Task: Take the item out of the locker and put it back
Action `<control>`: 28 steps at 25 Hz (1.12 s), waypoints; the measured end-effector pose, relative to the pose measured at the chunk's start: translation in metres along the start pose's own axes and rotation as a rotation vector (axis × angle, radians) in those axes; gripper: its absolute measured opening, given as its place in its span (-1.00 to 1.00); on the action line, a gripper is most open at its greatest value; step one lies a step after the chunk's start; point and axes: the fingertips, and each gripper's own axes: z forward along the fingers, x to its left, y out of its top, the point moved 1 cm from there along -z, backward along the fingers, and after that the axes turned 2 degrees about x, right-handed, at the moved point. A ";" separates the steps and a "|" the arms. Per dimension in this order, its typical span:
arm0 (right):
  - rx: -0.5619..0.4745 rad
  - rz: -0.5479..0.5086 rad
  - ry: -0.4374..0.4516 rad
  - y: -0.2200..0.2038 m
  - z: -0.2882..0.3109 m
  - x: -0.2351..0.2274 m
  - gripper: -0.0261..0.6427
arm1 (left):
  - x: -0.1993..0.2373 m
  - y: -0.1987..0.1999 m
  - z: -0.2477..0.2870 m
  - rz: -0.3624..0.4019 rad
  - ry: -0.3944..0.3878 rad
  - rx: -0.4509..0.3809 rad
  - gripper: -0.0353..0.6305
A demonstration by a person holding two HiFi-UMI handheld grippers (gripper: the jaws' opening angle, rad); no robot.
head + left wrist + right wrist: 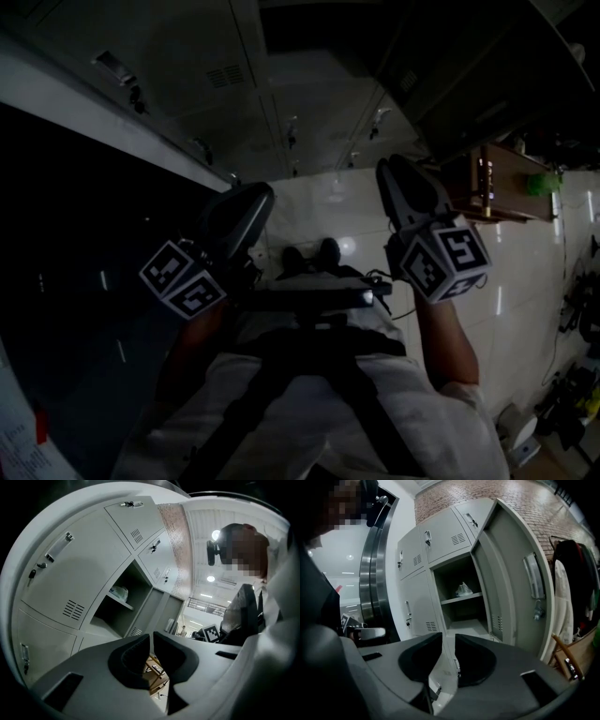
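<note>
Tongs come nearest. The left tongs point(151, 644) are held slightly parted, with a thin slit of background showing between the pads, and nothing is pinched in them. The right tongs point(448, 641) are set the same way, narrowly spread and empty. In the head view both are carried low before the body, the left at nine o'clock and the right at two o'clock, above a glossy pale floor point(525, 300).

Further off, in the right gripper view, an open locker point(457, 573) is seen at twelve o'clock, well apart from the tongs. Its door point(511, 578) is swung out toward one o'clock. The item point(463, 589), a small pale crumpled bundle, lies on the inner shelf point(476, 596). In the left gripper view it is found at eleven o'clock from the tongs.

Whether the item is yet to be fetched or has already been returned cannot be settled here; a reach is judged likelier. For that, one pair of tongs should be opened much wider before the locker is entered. It should be kept level with the shelf and steered clear of the door edge. The bundle looks soft and light, so it should be pinched by its bulk rather than by a loose fold. It should be lifted before being drawn out.

No brand or legible writing is made out. Only black-and-white square markers are shown on the cubes point(445, 261). A printed sheet point(21, 445) at seven o'clock in the head view is too small to be read.
</note>
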 end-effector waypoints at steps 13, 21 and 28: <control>-0.009 0.009 -0.005 -0.033 -0.054 0.026 -0.70 | -0.054 -0.034 -0.026 0.007 -0.043 0.034 -0.81; -0.011 -0.018 0.065 -0.061 -0.139 0.031 -0.70 | -0.138 -0.075 -0.040 0.044 0.019 -0.016 -0.81; 0.026 -0.050 0.140 -0.116 -0.237 0.029 -0.70 | -0.240 -0.143 -0.046 0.041 0.053 -0.048 -0.81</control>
